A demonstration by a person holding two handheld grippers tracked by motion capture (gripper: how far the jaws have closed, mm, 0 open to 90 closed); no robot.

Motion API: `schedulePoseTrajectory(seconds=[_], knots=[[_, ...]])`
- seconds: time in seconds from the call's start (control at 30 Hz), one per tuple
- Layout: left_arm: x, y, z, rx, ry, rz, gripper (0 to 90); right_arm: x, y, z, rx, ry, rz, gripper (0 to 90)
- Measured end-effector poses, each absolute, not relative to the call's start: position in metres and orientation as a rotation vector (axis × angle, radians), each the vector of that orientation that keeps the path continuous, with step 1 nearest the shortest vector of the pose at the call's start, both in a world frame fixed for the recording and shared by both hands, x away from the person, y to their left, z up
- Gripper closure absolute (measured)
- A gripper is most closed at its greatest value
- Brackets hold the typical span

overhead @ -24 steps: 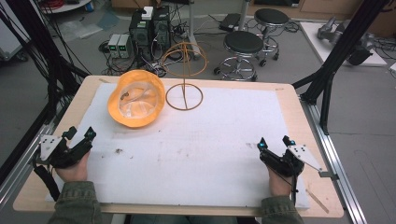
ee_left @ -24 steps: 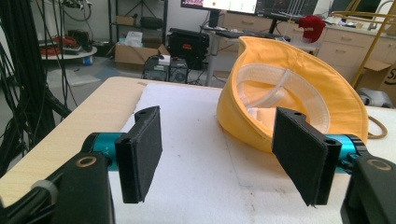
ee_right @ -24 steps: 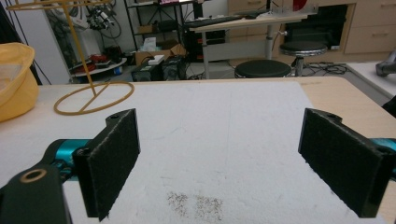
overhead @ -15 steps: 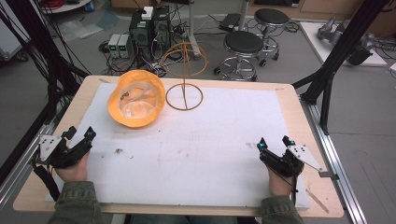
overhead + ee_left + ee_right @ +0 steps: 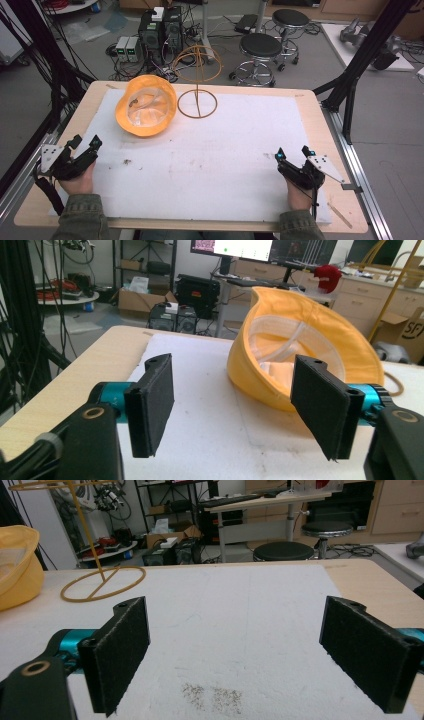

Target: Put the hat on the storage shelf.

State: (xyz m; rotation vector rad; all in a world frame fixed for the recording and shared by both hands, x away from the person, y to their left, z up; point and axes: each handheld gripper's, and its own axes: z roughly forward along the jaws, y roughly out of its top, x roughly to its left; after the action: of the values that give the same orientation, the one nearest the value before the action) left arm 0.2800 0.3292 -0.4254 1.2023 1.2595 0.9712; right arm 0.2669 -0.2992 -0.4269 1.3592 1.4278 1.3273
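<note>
High view: compared with the pictures shortly before, nothing on the surface (image 5: 310, 107) has moved. The yellow hat (image 5: 146, 106) lies at the same place and both hands rest at the near edge. I judge from this that the work has not started yet; probably the hat must go on the wire stand (image 5: 198, 75), which is just beside the hat, on its right. The left tool (image 5: 84, 144) is near the hat, on the person's side of it, with its jaws spread and empty. The right tool (image 5: 293, 153) is well apart from the hat, far to the right of it, with its jaws also spread and empty. The surface is pale wood covered with a white sheet that looks slightly rough and has some small dark crumbs.

Left gripper view: the hat (image 5: 300, 347) lies directly ahead of the tool, with its opening turned toward the camera. It is soft cloth, round, with a paler lining and a band inside. The 2 black pads (image 5: 152, 407) look like foam, flat and rectangular, and nothing is between them.

Right gripper view: the stand (image 5: 102, 582) is made of thin golden wire, with a ring base and an upright stem, and it is beside the hat (image 5: 17, 567). The 2 pads (image 5: 122, 650) stand wide apart over the bare sheet.
</note>
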Motion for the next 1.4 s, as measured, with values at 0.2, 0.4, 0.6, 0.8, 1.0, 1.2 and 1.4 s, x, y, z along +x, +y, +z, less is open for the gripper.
schedulePoseTrajectory(seconds=[0.2, 0.4, 0.6, 0.8, 1.0, 1.2, 1.4], knots=[[0.284, 0.323, -0.404, 1.235, 1.198, 0.975, 36.7, 0.267, -0.299, -0.427, 1.357, 1.433, 1.329, 11.5], [0.296, 0.319, -0.385, 1.280, 1.156, 0.983, 36.4, 0.266, -0.298, -0.427, 1.357, 1.429, 1.331, 11.5], [0.309, 0.320, -0.373, 1.278, 1.159, 0.984, 36.0, 0.267, -0.299, -0.427, 1.359, 1.430, 1.328, 11.5], [0.318, 0.320, -0.369, 1.291, 1.160, 0.965, 36.0, 0.266, -0.298, -0.427, 1.365, 1.431, 1.327, 11.4], [0.335, 0.317, -0.360, 1.304, 1.163, 0.951, 32.7, 0.267, -0.298, -0.427, 1.365, 1.430, 1.326, 11.5], [0.348, 0.309, -0.350, 1.345, 1.141, 0.953, 32.7, 0.267, -0.298, -0.428, 1.361, 1.426, 1.329, 11.5], [0.370, 0.300, -0.343, 1.419, 1.163, 0.923, 31.2, 0.270, -0.297, -0.429, 1.384, 1.429, 1.330, 11.5]])
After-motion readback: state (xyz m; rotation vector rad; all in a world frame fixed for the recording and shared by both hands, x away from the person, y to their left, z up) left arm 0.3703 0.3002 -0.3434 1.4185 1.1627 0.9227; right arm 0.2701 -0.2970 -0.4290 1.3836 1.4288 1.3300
